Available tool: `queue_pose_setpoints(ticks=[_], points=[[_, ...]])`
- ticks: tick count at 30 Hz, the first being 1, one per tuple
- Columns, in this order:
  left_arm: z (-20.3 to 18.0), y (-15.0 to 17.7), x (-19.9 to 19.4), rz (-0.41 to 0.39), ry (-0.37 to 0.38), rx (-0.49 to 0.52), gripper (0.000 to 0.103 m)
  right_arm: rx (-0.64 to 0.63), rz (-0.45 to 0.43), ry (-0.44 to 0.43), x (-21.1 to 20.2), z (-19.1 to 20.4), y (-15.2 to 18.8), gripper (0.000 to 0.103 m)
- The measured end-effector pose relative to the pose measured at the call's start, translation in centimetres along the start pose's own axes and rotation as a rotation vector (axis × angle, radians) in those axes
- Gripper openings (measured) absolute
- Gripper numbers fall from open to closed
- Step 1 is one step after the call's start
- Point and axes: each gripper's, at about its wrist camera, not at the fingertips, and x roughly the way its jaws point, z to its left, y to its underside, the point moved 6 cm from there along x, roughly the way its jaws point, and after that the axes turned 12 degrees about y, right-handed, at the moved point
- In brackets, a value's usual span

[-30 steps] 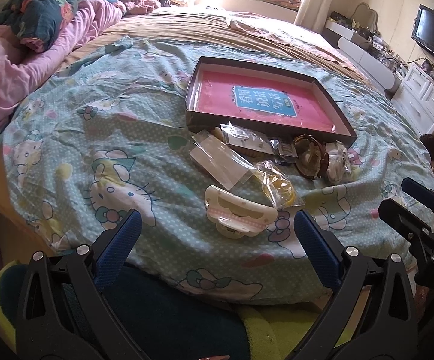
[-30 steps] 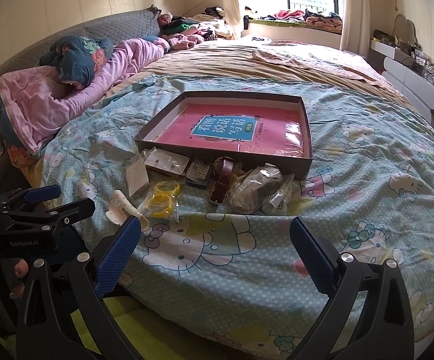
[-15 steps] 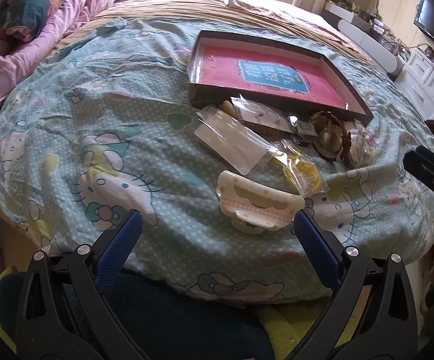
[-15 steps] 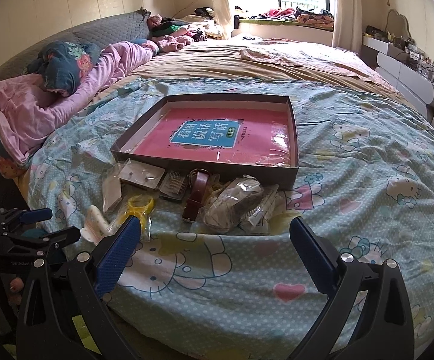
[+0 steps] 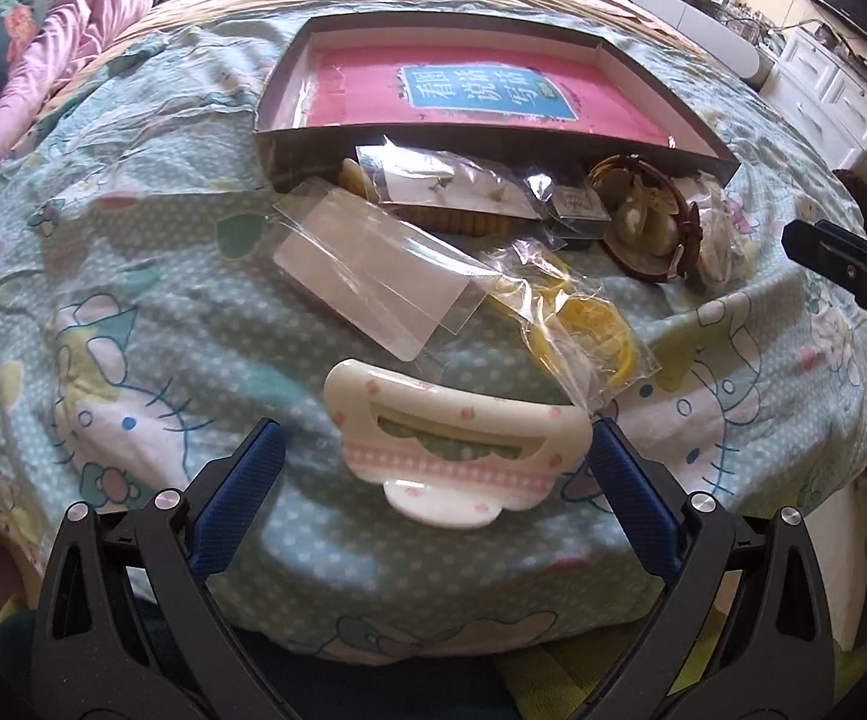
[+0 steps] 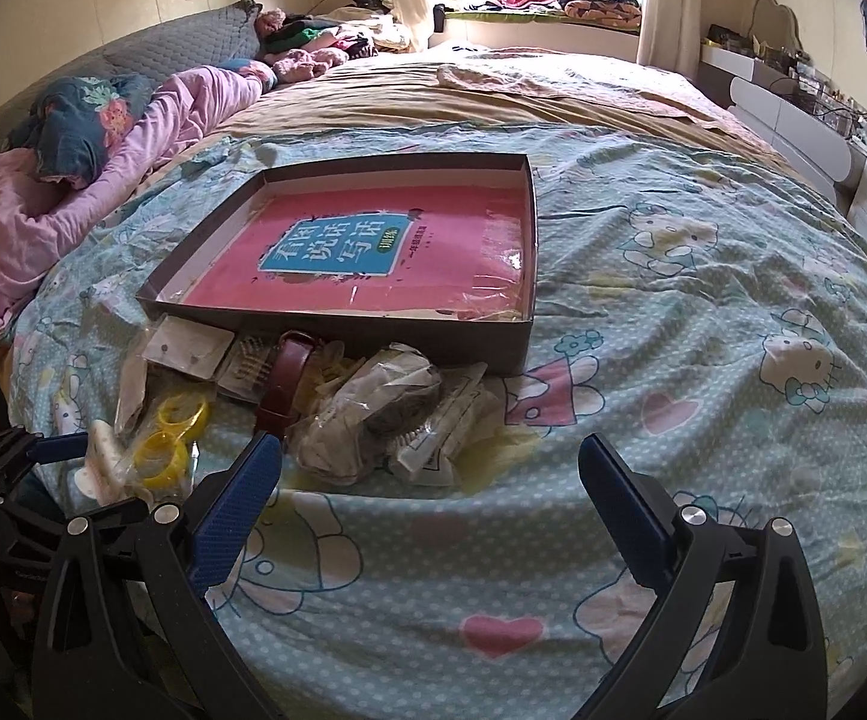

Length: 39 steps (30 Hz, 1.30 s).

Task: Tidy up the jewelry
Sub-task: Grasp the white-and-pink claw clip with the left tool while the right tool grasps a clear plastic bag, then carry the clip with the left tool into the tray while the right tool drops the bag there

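Clip (image 5: 454,441): white hair claw on the quilt (image 5: 133,276), nearest the bed's edge, in front of the tray (image 5: 289,96)
Left gripper (image 5: 433,468): wide open, empty, jaws on either side of the clip, not touching
Right gripper (image 6: 430,483): wide open, empty, near the bagged pile
Handling: likely light, stiff, smooth plastic; could slip or spring open
Hold: across the narrow body, not the thin tab
Bags (image 5: 571,324): crinkly, slippery, limp
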Motion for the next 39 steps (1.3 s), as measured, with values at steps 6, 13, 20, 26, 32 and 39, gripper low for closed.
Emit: queue_pose_setpoints(ticks=[6,13,20,26,32,39], points=[[0.1,-0.4,-0.1,-0.017,0.018,0.010,0.075,0.050,0.040,-0.006,2.1,-1.3,-0.3,0.099],[0.1,-0.6,-1.2,-0.068,0.067,0.008,0.069,0.047,0.060,-0.100,3.0,-0.2,-0.8,0.066],[-0.1,-1.2,-2.7,-0.104,0.046,0.032,0.069,0.072,0.111,-0.196,4.6,1.5,-1.5,0.045],[0.2,-2.6,-3.8,-0.134,0.044,0.038,0.069,0.070,0.141,-0.202,6.3,1.8,-2.0,0.043],[0.4,-4.4,-4.3,-0.158,0.047,0.032,0.069,0.049,0.115,-0.222,6.3,2.0,-1.9,0.035],[0.9,-7.1,-4.3,-0.182,0.045,0.032,0.069,0.082,0.030,-0.267,3.2,0.5,-2.1,0.031]])
